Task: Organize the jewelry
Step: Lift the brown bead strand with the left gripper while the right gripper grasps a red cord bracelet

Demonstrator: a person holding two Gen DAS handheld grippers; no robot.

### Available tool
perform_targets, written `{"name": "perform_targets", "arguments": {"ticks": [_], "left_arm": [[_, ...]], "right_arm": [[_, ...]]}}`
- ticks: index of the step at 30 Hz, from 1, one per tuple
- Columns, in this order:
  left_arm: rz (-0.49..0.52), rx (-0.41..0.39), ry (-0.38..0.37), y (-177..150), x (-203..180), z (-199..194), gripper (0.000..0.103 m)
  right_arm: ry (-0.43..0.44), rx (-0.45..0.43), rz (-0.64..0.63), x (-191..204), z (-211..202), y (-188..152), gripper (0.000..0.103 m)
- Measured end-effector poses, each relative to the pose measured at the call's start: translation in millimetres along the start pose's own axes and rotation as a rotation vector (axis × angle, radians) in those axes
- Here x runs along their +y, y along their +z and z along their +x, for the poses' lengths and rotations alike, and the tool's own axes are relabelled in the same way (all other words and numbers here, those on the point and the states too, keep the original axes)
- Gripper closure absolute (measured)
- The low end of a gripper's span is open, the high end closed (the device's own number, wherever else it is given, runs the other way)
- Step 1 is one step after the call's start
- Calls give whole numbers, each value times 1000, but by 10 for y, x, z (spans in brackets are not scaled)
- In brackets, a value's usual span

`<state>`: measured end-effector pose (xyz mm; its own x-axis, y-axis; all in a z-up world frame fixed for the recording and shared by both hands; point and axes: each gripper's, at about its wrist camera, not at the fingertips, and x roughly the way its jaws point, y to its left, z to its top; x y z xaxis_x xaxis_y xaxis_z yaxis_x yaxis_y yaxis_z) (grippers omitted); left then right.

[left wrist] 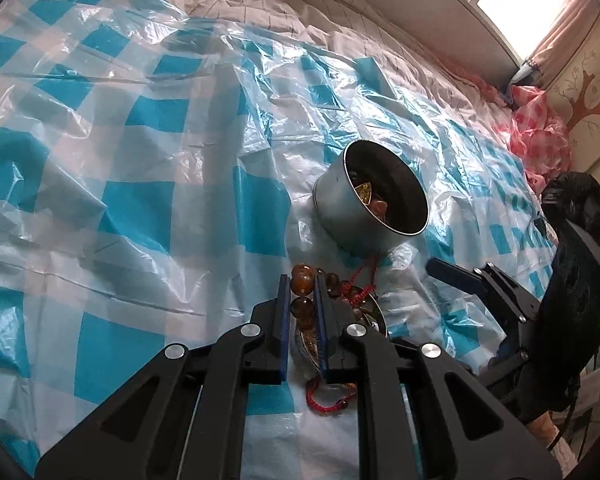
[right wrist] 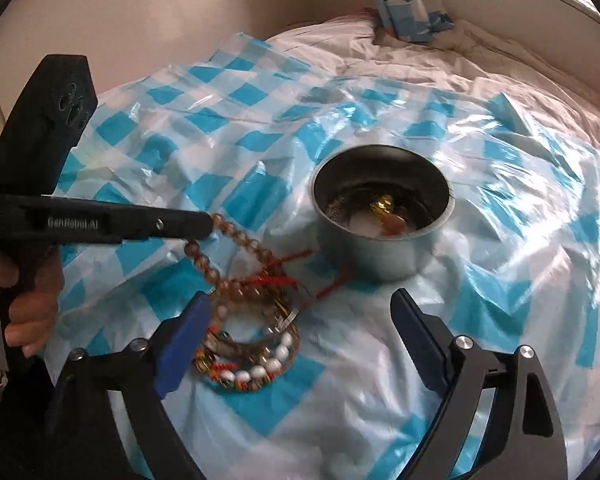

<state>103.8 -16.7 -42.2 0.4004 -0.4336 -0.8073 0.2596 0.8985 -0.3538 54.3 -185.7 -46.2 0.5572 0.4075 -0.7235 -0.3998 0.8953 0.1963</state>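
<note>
My left gripper (left wrist: 303, 286) is shut on a strand of amber beads (left wrist: 302, 276), lifting one end off the heap. In the right wrist view the left gripper (right wrist: 206, 224) comes in from the left, and the amber beads (right wrist: 236, 236) trail from its tip down to the pile. The pile of bracelets (right wrist: 256, 352) has white beads, coloured beads and red cord, and lies by the left finger of my right gripper (right wrist: 300, 300). That gripper stands open with nothing held. A round metal tin (right wrist: 372, 256) just behind the pile holds a gold piece and a pinkish stone; the tin (left wrist: 340, 200) leans slightly.
A blue-and-white checked plastic sheet (left wrist: 148, 112) covers a soft, rumpled bed. A pink checked bag (left wrist: 540, 128) lies at the far right by the wall. A patterned pillow (right wrist: 404, 4) stands at the headboard. A hand (right wrist: 32, 308) holds the left gripper's handle.
</note>
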Motion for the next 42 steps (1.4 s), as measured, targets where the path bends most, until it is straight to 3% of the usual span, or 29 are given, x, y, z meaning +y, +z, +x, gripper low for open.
{"name": "perform_targets", "arguments": {"ticks": [3, 7, 8, 9, 10, 11, 12, 13, 23, 25, 26, 27, 28, 29, 35, 36, 37, 38, 39, 42], "left_arm": [[15, 8, 13, -9, -21, 26, 93], [28, 19, 30, -16, -30, 56, 93], [28, 21, 32, -14, -25, 58, 93], [29, 22, 35, -12, -20, 61, 93], [29, 22, 39, -9, -17, 64, 93], [28, 23, 38, -7, -12, 66, 93], [28, 23, 37, -8, -15, 64, 93], [29, 22, 36, -4, -18, 61, 93], [13, -18, 1, 30, 3, -92, 93], [10, -15, 1, 32, 9, -87, 93], [11, -14, 1, 27, 6, -82, 93], [15, -8, 2, 22, -2, -74, 93], [19, -2, 5, 15, -10, -62, 93], [24, 5, 9, 9, -17, -44, 93], [36, 39, 30, -29, -1, 24, 93], [33, 40, 31, -27, 11, 27, 93], [31, 41, 32, -27, 20, 27, 93], [30, 42, 33, -31, 21, 29, 93], [31, 43, 34, -30, 27, 32, 93], [32, 41, 33, -24, 28, 28, 93]], "right_arm": [[13, 29, 22, -36, 123, 39, 16], [156, 77, 187, -303, 341, 97, 17], [191, 77, 218, -348, 384, 120, 21], [204, 80, 228, -359, 405, 135, 32], [211, 88, 229, -356, 430, 146, 70], [211, 98, 234, -355, 447, 143, 85], [209, 98, 235, -350, 443, 136, 89], [211, 90, 230, -337, 415, 133, 99], [262, -141, 327, -319, -421, 112, 99], [258, -111, 324, -296, -377, 105, 99], [215, -70, 315, -266, -277, 94, 97], [211, -44, 324, -265, -197, 77, 90], [224, -5, 346, -284, -80, 57, 54], [225, 26, 376, -309, 42, 41, 25], [210, 84, 410, -338, 456, 110, 25], [210, 91, 414, -335, 530, 122, 27], [201, 94, 408, -316, 575, 147, 47], [195, 101, 400, -302, 619, 173, 84], [203, 109, 411, -311, 645, 173, 94], [237, 76, 428, -328, 564, 147, 97]]}}
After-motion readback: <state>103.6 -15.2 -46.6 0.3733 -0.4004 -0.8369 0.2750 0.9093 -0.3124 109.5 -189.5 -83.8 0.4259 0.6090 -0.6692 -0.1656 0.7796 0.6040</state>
